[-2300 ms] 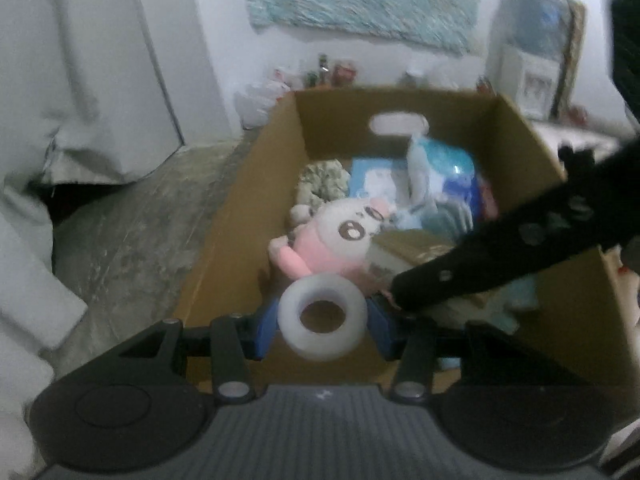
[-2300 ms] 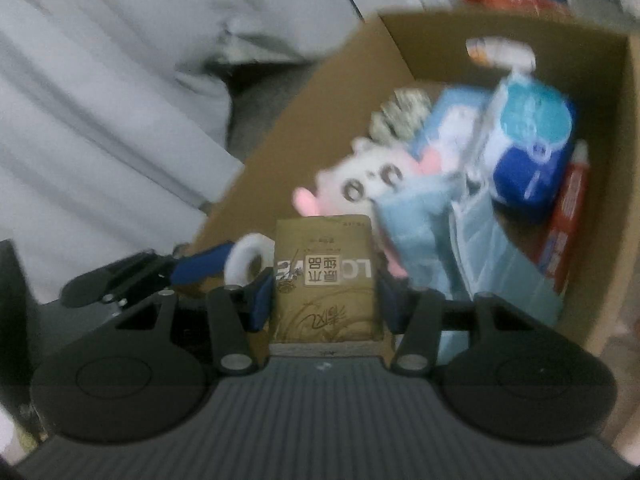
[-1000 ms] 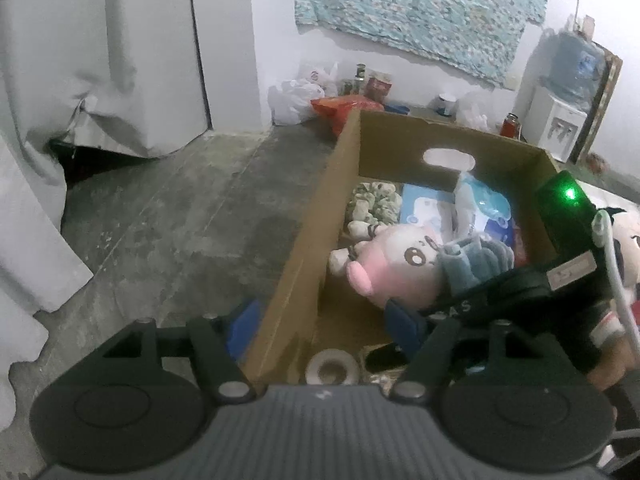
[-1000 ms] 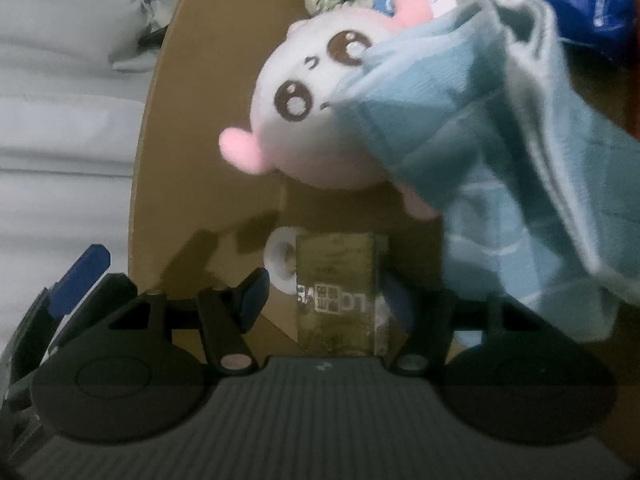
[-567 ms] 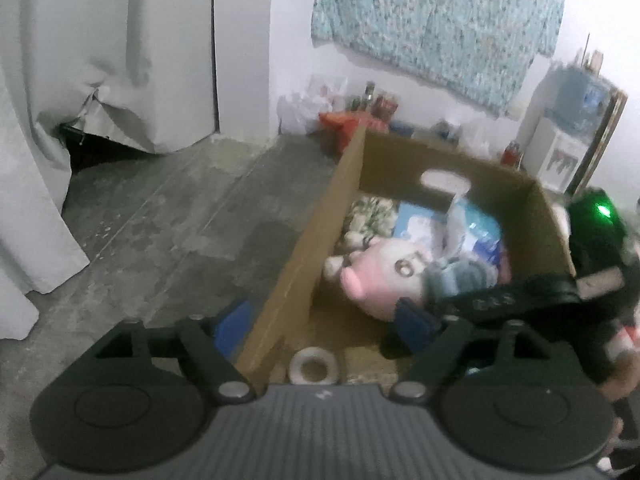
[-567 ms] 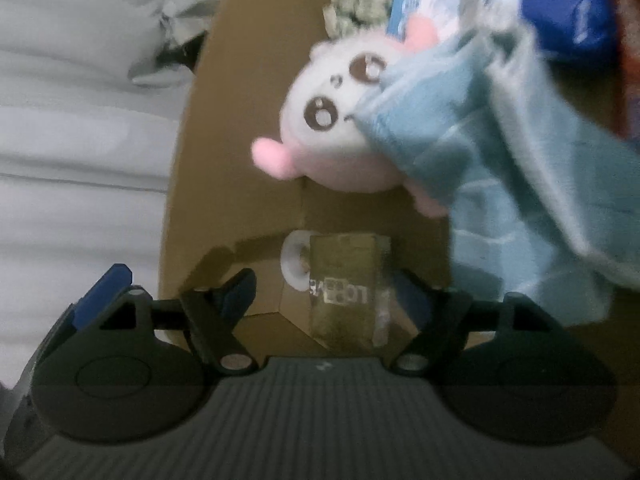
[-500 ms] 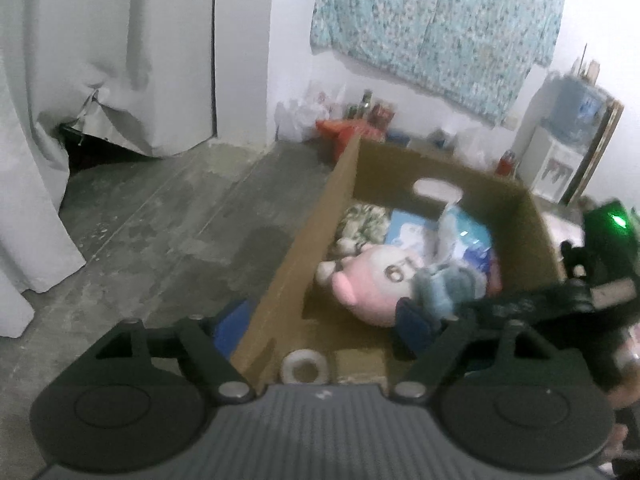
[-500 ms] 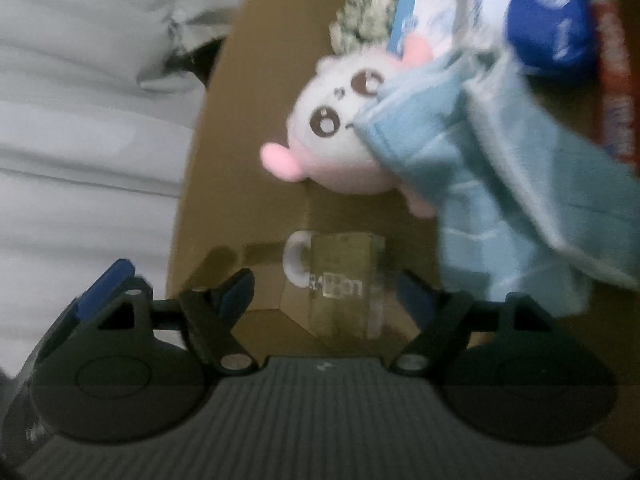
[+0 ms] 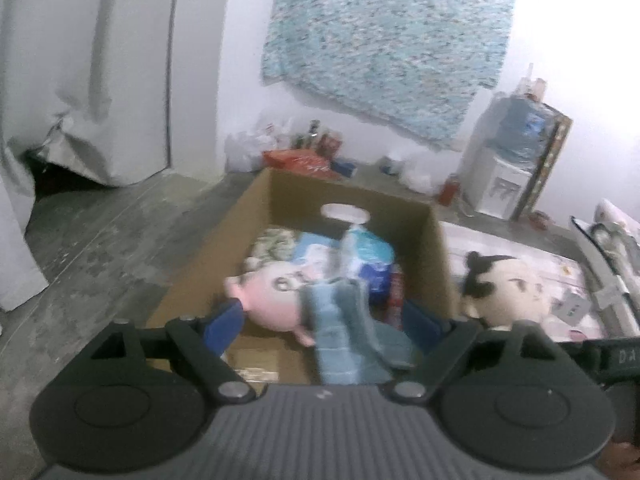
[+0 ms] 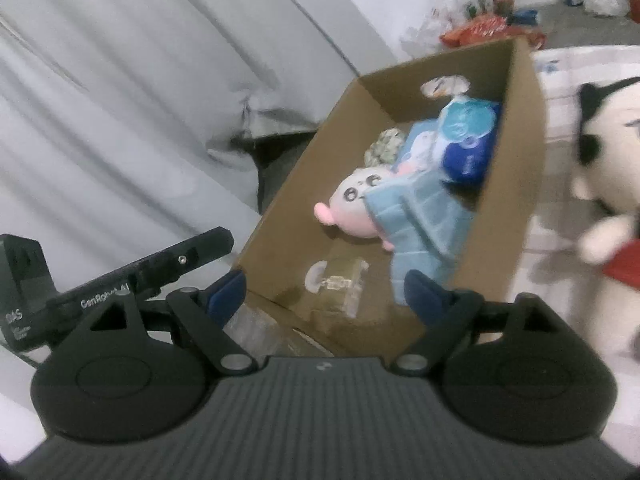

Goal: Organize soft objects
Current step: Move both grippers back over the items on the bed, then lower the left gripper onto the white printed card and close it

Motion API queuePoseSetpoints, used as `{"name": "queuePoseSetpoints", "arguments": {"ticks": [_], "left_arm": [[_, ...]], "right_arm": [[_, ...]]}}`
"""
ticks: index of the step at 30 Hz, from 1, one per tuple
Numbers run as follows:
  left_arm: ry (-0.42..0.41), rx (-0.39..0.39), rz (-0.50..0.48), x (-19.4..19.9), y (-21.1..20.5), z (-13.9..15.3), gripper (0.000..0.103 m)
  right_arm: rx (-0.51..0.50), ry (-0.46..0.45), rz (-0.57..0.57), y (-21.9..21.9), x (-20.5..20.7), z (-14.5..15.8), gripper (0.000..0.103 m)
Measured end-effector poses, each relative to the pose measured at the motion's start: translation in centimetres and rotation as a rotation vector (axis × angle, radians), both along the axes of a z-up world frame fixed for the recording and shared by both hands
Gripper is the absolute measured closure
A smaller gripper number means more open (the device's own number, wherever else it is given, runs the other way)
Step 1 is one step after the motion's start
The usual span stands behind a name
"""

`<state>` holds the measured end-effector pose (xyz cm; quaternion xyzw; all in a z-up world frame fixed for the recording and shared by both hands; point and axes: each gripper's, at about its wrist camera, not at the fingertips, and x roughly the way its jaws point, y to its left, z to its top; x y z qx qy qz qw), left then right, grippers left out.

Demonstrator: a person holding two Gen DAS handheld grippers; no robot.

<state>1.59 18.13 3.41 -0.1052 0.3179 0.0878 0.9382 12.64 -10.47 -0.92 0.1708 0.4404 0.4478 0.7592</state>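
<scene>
While both claws widen, empty, the cardboard box holds a pink plush — blue cloth overlapping it.

The cardboard box is open at the top. Bare floor is left at its 6 o'clock end, save a tape roll and brown packet. Toward 12 o'clock, room is taken by a pink plush and blue towel.

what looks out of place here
One doll with black hair lies outside the box, on the mat to its right, while the pink plush and blue towel are already inside.
</scene>
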Motion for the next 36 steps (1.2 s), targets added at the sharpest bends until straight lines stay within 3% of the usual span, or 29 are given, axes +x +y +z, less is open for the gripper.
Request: {"name": "queuePoseSetpoints", "arguments": {"ticks": [6,13,27,36], "left_arm": [[0.007,0.017,-0.078,0.4,-4.7,0.4,0.012],[0.021,0.024,-0.154,0.8,-10.2,0.5,0.012],[0.026,0.056,-0.224,2.7,-19.3,0.9,0.011],[0.030,0.089,-0.330,6.1,-25.7,0.5,0.008]], "right_arm": [[0.015,-0.080,-0.102,-7.3,-2.1,0.8,0.017],[0.069,-0.089,-0.245,-15.7,-3.5,0.3,0.017],[0.127,-0.121,-0.369,-27.3,-4.5,-0.8,0.017],[0.125,-0.144,-0.448,-32.3,-4.3,-1.8,0.017]]}}
